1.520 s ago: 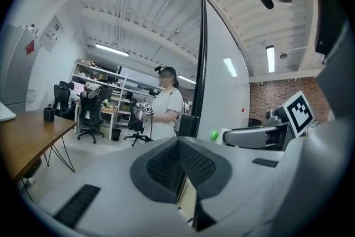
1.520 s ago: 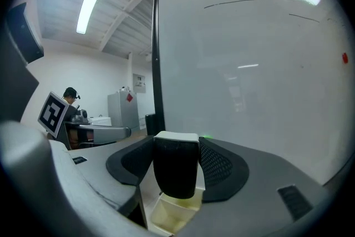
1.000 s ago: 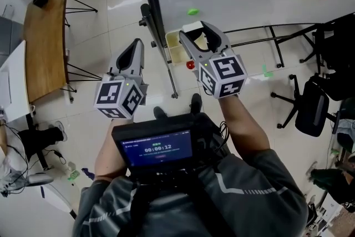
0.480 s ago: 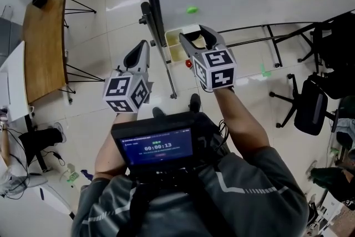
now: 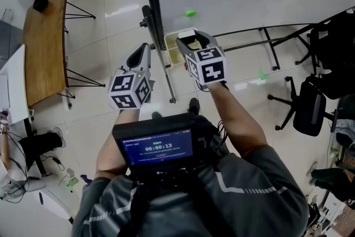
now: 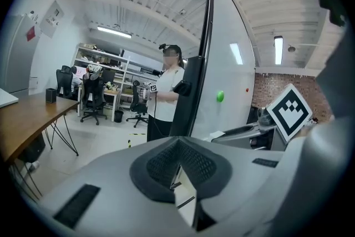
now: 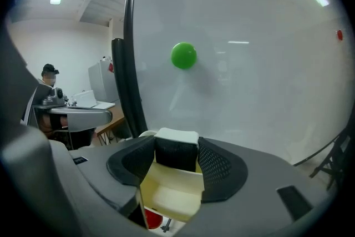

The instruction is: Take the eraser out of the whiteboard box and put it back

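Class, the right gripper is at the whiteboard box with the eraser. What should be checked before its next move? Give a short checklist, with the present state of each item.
1. Right gripper has a firm hold on the eraser: ok, a jaw pad sits against each side.
2. Whiteboard box is open under the eraser: ok, its yellow inside shows nothing in the way.
3. Eraser already rests on the box floor: cannot tell, as the contact is not visible.
4. Left gripper is clear of the box: ok, it is off to the side with its jaws together on nothing.
5. Green magnet is out of the path: ok, it sits higher up on the board.
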